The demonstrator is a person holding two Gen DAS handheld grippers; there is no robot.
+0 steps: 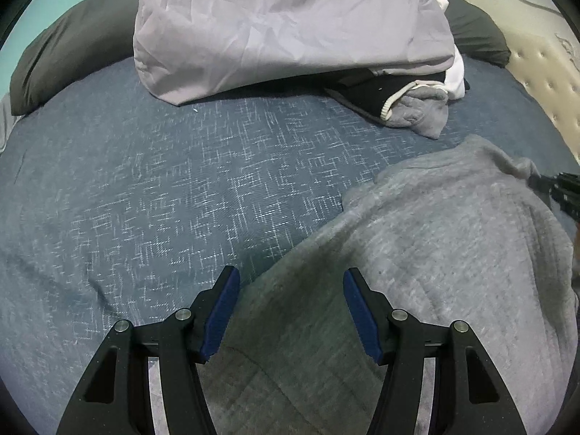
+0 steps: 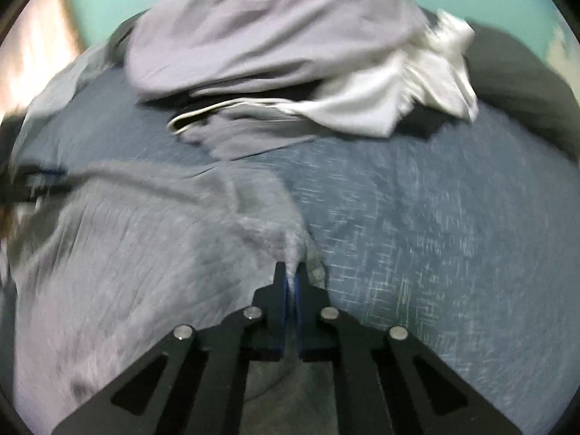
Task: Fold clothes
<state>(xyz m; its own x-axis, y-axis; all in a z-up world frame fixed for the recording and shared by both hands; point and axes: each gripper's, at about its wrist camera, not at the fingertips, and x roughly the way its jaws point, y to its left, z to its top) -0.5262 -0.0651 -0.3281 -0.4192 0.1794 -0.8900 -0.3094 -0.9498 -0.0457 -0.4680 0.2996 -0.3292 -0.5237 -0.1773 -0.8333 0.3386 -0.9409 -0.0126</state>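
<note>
Left claw (image 1: 291, 291): stands about half open over the bed with nothing between its pads; the near edge of the grey knit garment (image 1: 453, 253) runs right under the gap.
Garment: lies on the bed from the left claw's 12 toward its 3 o'clock, its long edge slanting up from 6 to about 2 o'clock; the far corner at 2 o'clock is already taken.
Right claw (image 2: 291, 272): closed tight on a pinched fold of the garment's edge, cloth bunching just ahead of the tips at 12 o'clock; the right-wrist view is blurred, so how deep the bite goes cannot be told.
Key relation: the left claw is the nearer one to the free edge, and probably needs only to drop and close to take a second corner.
Open room: bare blue bedspread (image 1: 163, 188) from 9 to 12 o'clock, good space to spread or fold into.
Limits: the pile of unfolded clothes (image 1: 290, 29) at 12 o'clock and the tufted headboard (image 1: 543, 83) at 2 o'clock.
</note>
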